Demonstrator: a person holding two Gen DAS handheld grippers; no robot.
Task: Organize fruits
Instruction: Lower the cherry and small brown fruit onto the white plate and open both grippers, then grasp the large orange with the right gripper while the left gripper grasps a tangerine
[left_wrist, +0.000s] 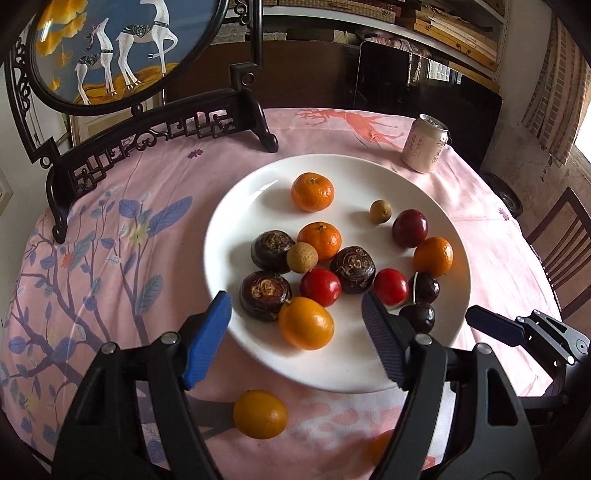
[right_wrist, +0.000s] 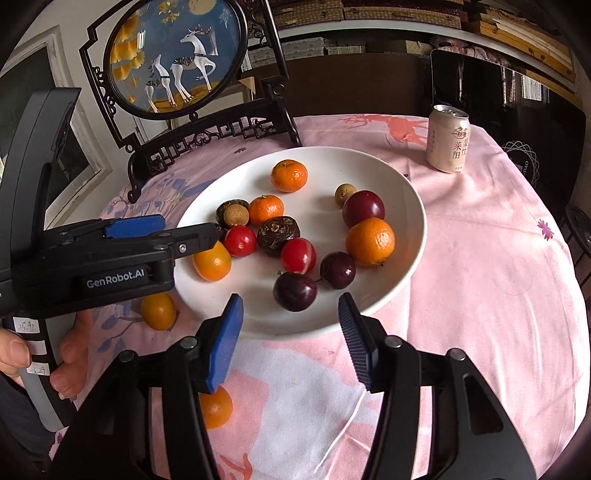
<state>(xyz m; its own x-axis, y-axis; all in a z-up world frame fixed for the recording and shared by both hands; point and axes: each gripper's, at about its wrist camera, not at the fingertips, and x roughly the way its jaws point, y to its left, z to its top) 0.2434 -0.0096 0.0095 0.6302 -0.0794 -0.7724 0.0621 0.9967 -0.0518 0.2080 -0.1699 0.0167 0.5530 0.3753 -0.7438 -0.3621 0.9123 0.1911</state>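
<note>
Hovering both tools over the near edge of the table, we hold the left gripper (left_wrist: 295, 325) with its jaws wide apart and empty, poised above the near rim of the white plate (left_wrist: 332, 373), and the right gripper (right_wrist: 291, 332) likewise spread and empty just short of that rim. We judge this readiness is for the strays: two kumquats remain on the pink tablecloth (right_wrist: 480, 295) outside the plate, one (left_wrist: 259, 414) below the left fingers, the other (right_wrist: 216, 408) partly hidden behind the right tool's blue pad. A third kumquat (left_wrist: 306, 323) already lies inside the plate's near edge, framed between the left jaws. Behind it the gathered fruit crowds together: dark water chestnuts (left_wrist: 265, 294), red cherry tomatoes (left_wrist: 320, 287), dark plums (right_wrist: 294, 291), pale longans (left_wrist: 302, 257) and mandarins (left_wrist: 312, 191) farther back. Beyond the plate stand a pale drink can (right_wrist: 447, 138) and a carved deer screen (right_wrist: 173, 55), both well clear of our work
</note>
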